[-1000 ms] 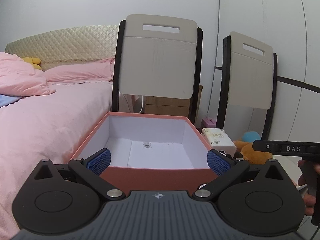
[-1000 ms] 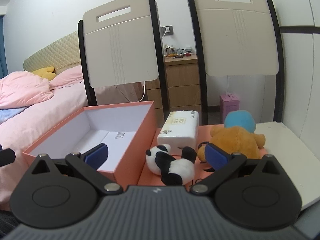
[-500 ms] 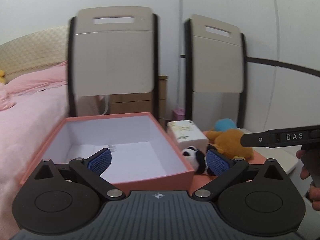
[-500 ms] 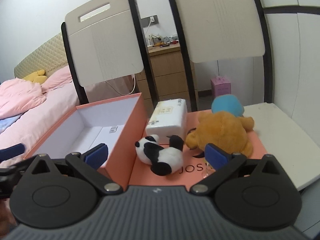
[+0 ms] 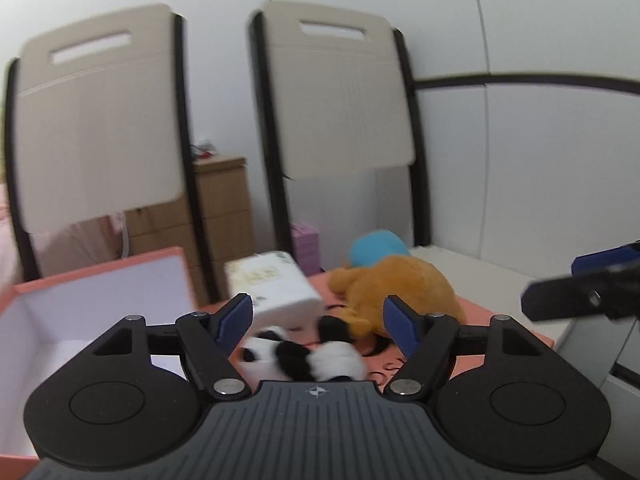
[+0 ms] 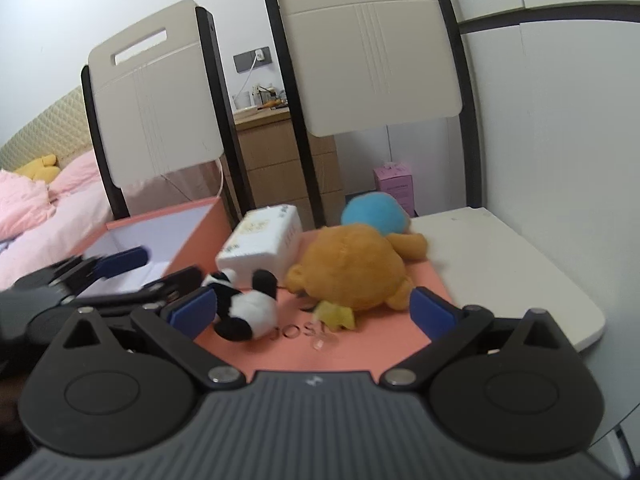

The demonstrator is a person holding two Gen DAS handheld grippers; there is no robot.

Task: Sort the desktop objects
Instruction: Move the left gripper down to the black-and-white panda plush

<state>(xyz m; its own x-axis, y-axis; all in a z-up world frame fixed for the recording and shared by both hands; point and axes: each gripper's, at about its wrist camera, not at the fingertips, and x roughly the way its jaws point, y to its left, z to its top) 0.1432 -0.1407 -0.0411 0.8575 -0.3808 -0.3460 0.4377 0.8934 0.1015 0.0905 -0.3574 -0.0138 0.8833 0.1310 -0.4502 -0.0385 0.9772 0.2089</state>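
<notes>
With its blue pads apart and touching nothing, my left gripper [image 5: 318,318] has just been narrowing its jaws, and the small panda toy [image 5: 304,354] lies between the fingers but ungripped. The panda rests on its side on a flat salmon-pink lid [image 6: 372,344] printed with dark letters. Just beyond it sits a white tissue pack [image 5: 272,286], touching or nearly touching the panda's head end. To the right of that lies an orange plush bear [image 5: 400,292], face down on the lid, with a blue plush [image 5: 378,246] behind it.

My right gripper [image 6: 312,308] hangs wide open over the near edge of the same lid, holding nothing; the panda is near its left finger, the bear near its right one. In the right wrist view my left gripper comes in from the left side, blurred, just beside the panda.

Left of the lid stands the open pink box [image 5: 100,280] with a white inside; from here I see nothing in it. The lid lies on a white table [image 6: 512,264]. Behind stand two beige chair backs [image 6: 372,52], a wooden drawer unit [image 6: 280,152], and a bed [image 6: 36,216] with pink bedding at far left.
</notes>
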